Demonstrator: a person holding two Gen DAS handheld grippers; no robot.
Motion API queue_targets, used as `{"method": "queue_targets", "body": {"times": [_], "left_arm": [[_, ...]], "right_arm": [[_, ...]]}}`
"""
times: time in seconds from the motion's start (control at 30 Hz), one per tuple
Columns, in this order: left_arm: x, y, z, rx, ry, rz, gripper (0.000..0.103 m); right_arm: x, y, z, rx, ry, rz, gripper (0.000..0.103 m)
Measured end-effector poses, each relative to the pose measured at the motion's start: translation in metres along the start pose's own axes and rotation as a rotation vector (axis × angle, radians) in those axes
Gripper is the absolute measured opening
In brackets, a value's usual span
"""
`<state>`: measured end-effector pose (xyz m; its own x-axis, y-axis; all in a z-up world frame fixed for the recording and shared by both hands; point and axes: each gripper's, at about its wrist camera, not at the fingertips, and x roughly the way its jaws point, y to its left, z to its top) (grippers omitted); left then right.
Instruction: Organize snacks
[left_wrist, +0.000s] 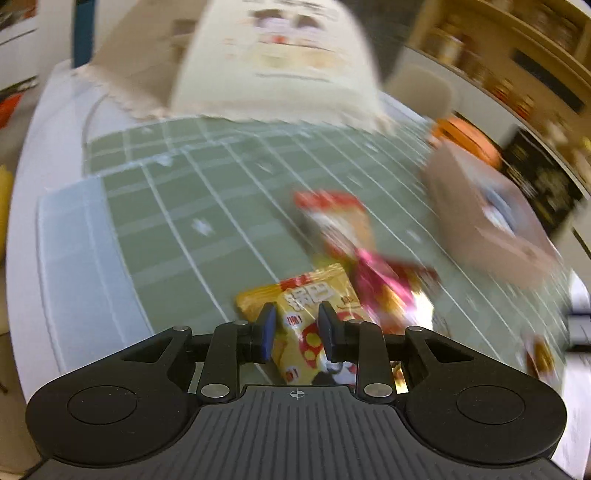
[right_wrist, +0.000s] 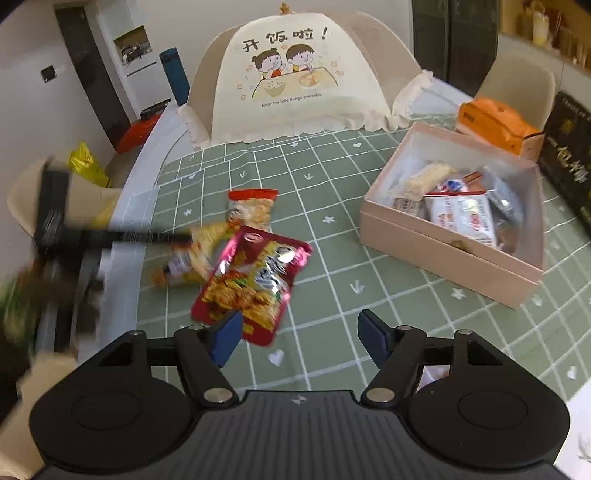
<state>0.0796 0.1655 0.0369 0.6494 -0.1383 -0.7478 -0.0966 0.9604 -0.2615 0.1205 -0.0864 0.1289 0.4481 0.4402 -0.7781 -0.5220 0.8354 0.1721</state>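
My left gripper (left_wrist: 296, 325) is shut on a yellow snack packet (left_wrist: 310, 314), held over the green checked tablecloth (left_wrist: 177, 206); the view is blurred by motion. In the right wrist view the left gripper (right_wrist: 184, 238) shows blurred at the left, with the yellow packet (right_wrist: 195, 254) in it. A red and pink snack packet (right_wrist: 251, 280) lies just ahead of my open, empty right gripper (right_wrist: 301, 332). A smaller red-topped packet (right_wrist: 251, 208) lies beyond it. The pink box (right_wrist: 443, 251) at the right holds several snacks.
A cream mesh food cover (right_wrist: 291, 77) stands at the back of the table. An orange tissue pack (right_wrist: 495, 123) and a black box (right_wrist: 569, 147) sit behind the pink box. A teal bottle (right_wrist: 175, 75) stands at the back left. Chairs surround the table.
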Motion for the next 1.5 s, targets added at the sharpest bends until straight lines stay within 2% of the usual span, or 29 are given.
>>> {"method": "queue_targets", "body": {"times": [0.13, 0.3, 0.37, 0.5, 0.57, 0.63, 0.7, 0.8, 0.9, 1.03, 1.1, 1.2, 1.3, 1.4, 1.5], "left_arm": [[-0.025, -0.023, -0.037, 0.013, 0.009, -0.029, 0.029], [-0.047, -0.019, -0.06, -0.154, 0.008, 0.034, 0.029], [-0.053, -0.021, -0.066, -0.182, 0.018, 0.061, 0.029], [-0.065, -0.023, -0.067, -0.214, 0.017, 0.049, 0.029], [-0.069, -0.028, -0.066, -0.2, 0.013, 0.048, 0.029], [-0.069, -0.032, -0.062, -0.192, 0.01, 0.039, 0.029], [-0.069, -0.037, -0.057, -0.177, 0.007, 0.025, 0.029], [-0.069, -0.052, -0.048, -0.136, 0.002, -0.02, 0.029], [-0.063, -0.073, -0.043, -0.073, 0.028, -0.105, 0.029], [-0.042, -0.115, -0.046, 0.055, 0.085, -0.207, 0.029], [-0.031, -0.14, -0.05, 0.114, 0.116, -0.258, 0.029], [-0.012, -0.18, -0.057, 0.2, 0.17, -0.335, 0.029], [0.003, -0.222, -0.065, 0.301, 0.196, -0.397, 0.029], [0.021, -0.255, -0.071, 0.374, 0.21, -0.434, 0.029], [0.047, -0.269, -0.073, 0.417, 0.256, -0.403, 0.03]], "right_arm": [[0.033, 0.021, 0.031, -0.076, 0.017, 0.005, 0.069], [0.098, 0.043, 0.077, -0.04, 0.059, 0.06, 0.069], [0.129, 0.054, 0.091, -0.043, 0.059, 0.035, 0.069], [0.187, 0.075, 0.107, -0.076, 0.12, -0.032, 0.069], [0.198, 0.081, 0.106, -0.095, 0.164, -0.037, 0.049], [0.187, 0.088, 0.102, -0.148, 0.16, -0.02, 0.044], [0.164, 0.089, 0.1, -0.19, 0.109, -0.036, 0.044], [0.118, 0.071, 0.103, -0.171, 0.053, -0.018, 0.044], [0.07, 0.038, 0.094, -0.116, 0.024, -0.038, 0.044], [0.012, -0.017, 0.052, -0.044, -0.007, -0.092, 0.044], [-0.015, -0.048, 0.031, 0.026, -0.051, -0.125, 0.044], [-0.046, -0.097, 0.007, 0.179, -0.11, -0.219, 0.044], [-0.056, -0.133, -0.018, 0.252, -0.063, -0.325, 0.044], [-0.05, -0.154, -0.049, 0.258, -0.003, -0.418, 0.044], [-0.037, -0.167, -0.075, 0.253, 0.033, -0.489, 0.044]]}}
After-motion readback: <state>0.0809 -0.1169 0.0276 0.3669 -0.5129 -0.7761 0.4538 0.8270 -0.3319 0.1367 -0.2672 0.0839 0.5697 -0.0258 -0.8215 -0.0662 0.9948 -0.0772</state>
